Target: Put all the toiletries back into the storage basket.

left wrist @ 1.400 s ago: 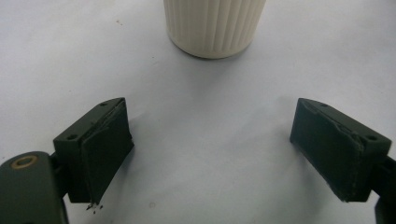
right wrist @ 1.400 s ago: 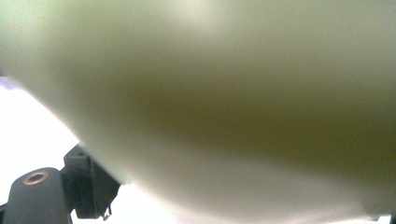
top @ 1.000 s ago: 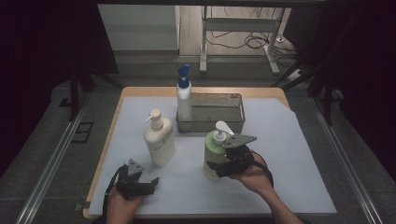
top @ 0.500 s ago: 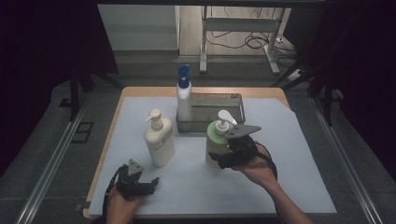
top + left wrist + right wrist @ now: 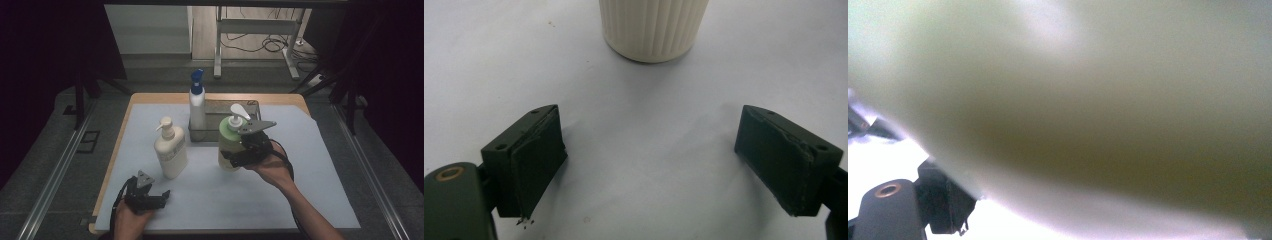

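Note:
A pale green pump bottle (image 5: pixel 227 142) hangs a little above the white mat (image 5: pixel 305 175), gripped low on its body by my right gripper (image 5: pixel 234 159), which is shut on it. The same bottle (image 5: pixel 1098 110) looms close and blurred in the right gripper view, with one black pad (image 5: pixel 950 207) against its side. A cream pump bottle (image 5: pixel 170 150) stands upright at the mat's left. My left gripper (image 5: pixel 162 197) rests near the front edge, open with nothing between its jaws. The left gripper view has the cream bottle's ribbed base (image 5: pixel 653 25) ahead of the left gripper (image 5: pixel 651 160).
A white bottle with a blue cap (image 5: pixel 197 105) stands in the left end of a grey wire basket (image 5: pixel 225 102) at the back of the mat, just behind the lifted green bottle. The wooden table edge (image 5: pixel 120 130) borders the mat. Dark floor surrounds the table.
The right gripper has raised the green bottle off the mat and carried it slightly farther back, toward the basket. The left gripper has stayed put.

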The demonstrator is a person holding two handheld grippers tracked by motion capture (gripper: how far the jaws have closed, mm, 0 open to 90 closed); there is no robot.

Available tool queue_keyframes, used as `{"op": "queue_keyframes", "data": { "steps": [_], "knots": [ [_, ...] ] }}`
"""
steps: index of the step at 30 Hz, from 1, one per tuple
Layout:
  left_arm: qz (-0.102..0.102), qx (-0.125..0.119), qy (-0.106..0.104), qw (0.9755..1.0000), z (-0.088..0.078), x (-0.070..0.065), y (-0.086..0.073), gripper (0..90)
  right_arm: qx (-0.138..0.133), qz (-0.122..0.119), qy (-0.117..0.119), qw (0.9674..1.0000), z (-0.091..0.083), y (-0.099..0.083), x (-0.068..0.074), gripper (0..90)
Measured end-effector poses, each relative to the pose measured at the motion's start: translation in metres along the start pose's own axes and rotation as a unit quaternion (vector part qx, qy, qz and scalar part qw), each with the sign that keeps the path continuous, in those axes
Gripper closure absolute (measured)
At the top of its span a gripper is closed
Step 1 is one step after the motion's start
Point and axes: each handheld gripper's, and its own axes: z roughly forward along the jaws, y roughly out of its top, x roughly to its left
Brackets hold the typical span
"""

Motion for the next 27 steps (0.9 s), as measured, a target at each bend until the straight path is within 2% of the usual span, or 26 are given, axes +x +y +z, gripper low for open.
{"op": "queue_keyframes", "data": {
  "steps": [6, 16, 27],
  "knots": [
    [0.0, 0.0, 0.0, 1.0, 0.0, 0.0, 0.0, 11.8, -0.007, 0.009, -0.005, 0.9999, 0.001, 0.012, -0.008, 12.1],
    [0.0, 0.0, -0.001, 1.0, 0.0, 0.0, 0.0, 11.8, -0.014, 0.014, -0.033, 0.9993, 0.007, 0.034, -0.023, 12.1],
    [0.002, 0.002, 0.0, 1.0, 0.0, 0.0, 0.0, 11.8, -0.01, 0.025, -0.048, 0.9985, 0.017, 0.051, -0.035, 12.1]
  ]
}}
